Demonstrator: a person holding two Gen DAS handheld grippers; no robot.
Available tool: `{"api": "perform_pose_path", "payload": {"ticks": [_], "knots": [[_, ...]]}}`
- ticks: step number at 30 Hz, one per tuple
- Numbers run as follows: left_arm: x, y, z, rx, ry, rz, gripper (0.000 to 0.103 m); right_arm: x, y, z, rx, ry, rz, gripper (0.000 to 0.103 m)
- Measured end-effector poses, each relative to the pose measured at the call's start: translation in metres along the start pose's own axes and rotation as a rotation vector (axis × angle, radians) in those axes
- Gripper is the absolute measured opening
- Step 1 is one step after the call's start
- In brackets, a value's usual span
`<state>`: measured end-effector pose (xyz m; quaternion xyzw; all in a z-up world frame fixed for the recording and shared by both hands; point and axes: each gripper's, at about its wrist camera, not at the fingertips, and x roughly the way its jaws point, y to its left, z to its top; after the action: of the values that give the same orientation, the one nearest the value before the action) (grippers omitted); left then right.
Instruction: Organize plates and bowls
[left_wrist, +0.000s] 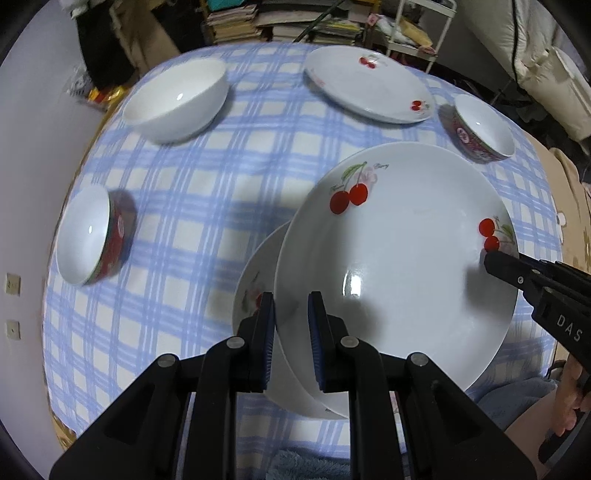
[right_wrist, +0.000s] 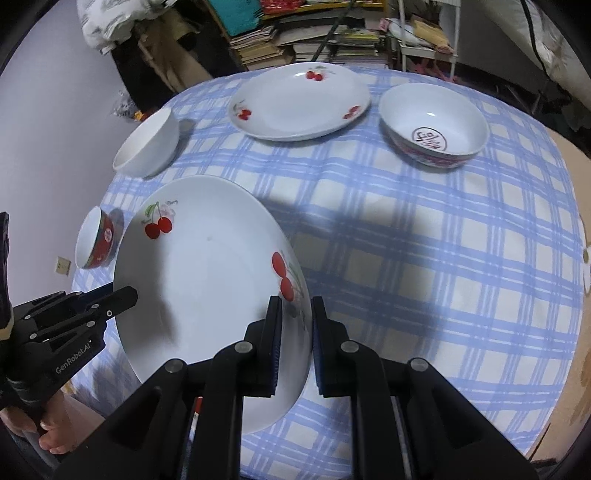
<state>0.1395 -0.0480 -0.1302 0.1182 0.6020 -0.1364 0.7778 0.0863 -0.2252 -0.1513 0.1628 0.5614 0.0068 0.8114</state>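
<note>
Stacking step: left gripper (left_wrist: 291, 341) and right gripper (right_wrist: 297, 345) clamp cherry plate (left_wrist: 399, 266), carried above another plate (left_wrist: 258, 280); next, lower squarely onto it.

A round table (right_wrist: 461, 258) draped in a blue-and-cream checked cloth (left_wrist: 192, 206) fills a cramped, dimly lit room. Behind it, stacks of books and magazines (right_wrist: 295, 44) are piled against the far side, next to a white metal rack (left_wrist: 421, 33) loaded with papers. A pale, bare wall (left_wrist: 33, 122) on the left carries two wall plates (left_wrist: 13, 306), one above the other. White padded bedding (left_wrist: 535, 55) bulges at the upper right, and a dark garment (left_wrist: 99, 44) hangs at the upper left.
</note>
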Motion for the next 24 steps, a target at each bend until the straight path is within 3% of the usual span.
{"api": "perform_pose_path", "payload": {"ticks": [8,24], "knots": [[0.014,0.016,-0.016,-0.05,0.025,-0.028,0.017,0.011,0.014,-0.007,-0.059,0.021,-0.004,0.016],[0.035,0.024,-0.025,-0.084,0.057,-0.015,0.017,0.041,0.024,-0.008,-0.133,0.067,-0.036,0.016]]}}
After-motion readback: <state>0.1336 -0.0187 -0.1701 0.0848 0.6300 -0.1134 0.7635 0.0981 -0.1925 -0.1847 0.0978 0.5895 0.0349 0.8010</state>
